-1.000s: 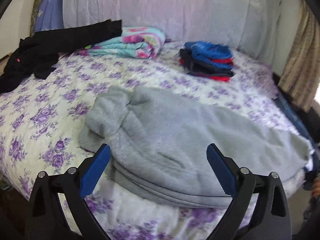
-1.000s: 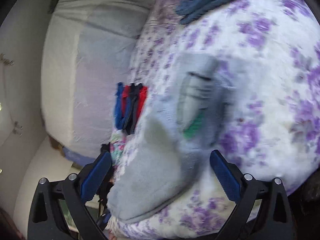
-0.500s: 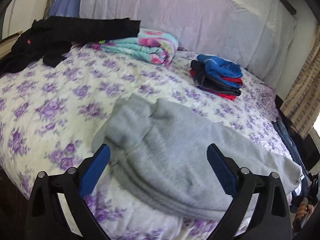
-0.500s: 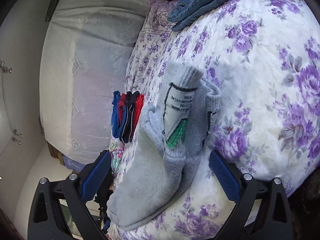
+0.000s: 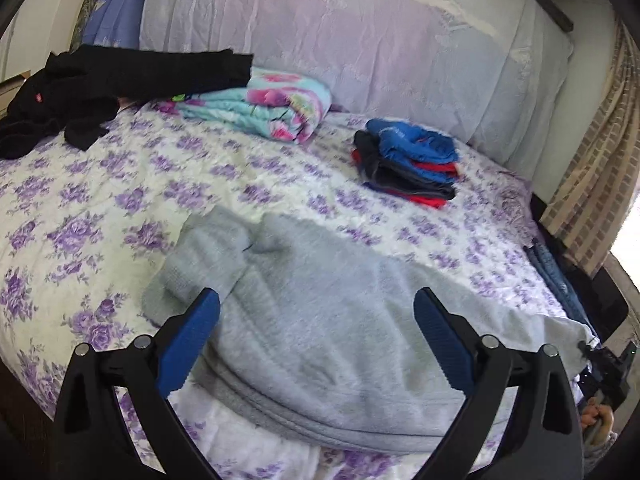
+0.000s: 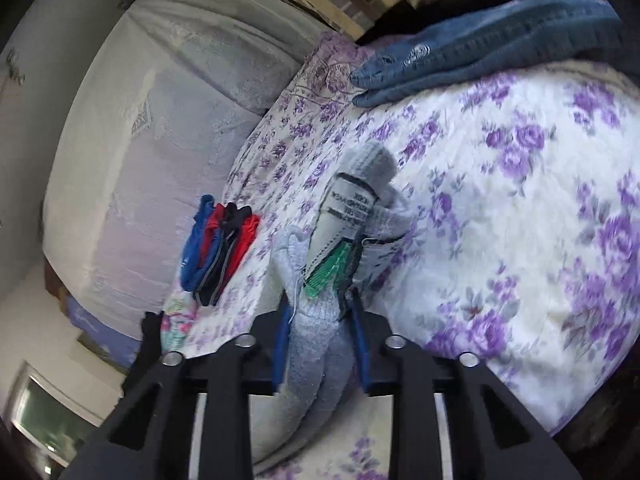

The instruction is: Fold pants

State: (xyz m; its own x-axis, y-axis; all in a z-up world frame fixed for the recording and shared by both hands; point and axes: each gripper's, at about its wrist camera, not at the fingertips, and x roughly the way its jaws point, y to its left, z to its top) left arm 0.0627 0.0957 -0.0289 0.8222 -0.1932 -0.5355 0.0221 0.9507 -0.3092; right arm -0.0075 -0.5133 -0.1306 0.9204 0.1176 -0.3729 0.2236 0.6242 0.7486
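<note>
In the left wrist view, the grey fleece pants (image 5: 320, 320) lay spread across the lower middle of the frame on the white quilt printed with purple flowers (image 5: 80, 208). The left gripper (image 5: 316, 320) hovered over them with its blue-padded fingers (image 5: 188, 344) spread wide, nothing between them. Bare quilt lay open to the left of the pants and above them.

Further up sat a folded stack of blue, red and dark garments (image 5: 408, 164), well apart from the pants. At upper left a black garment (image 5: 100, 88) sprawled partly over a folded turquoise and pink floral blanket (image 5: 272, 108). A pale lilac covered headboard (image 5: 360, 48) closed off the top. At the right edge the quilt dropped away beside a brick-patterned curtain (image 5: 592, 184).

In the right wrist view, the right gripper (image 6: 320, 340) was closing, and a bunched end of the pants with white and green labels (image 6: 344, 224) sat pinched between its blue pads. Folded blue denim (image 6: 480, 52) lay at the upper right, near the quilt's edge. Open quilt filled the right half.
</note>
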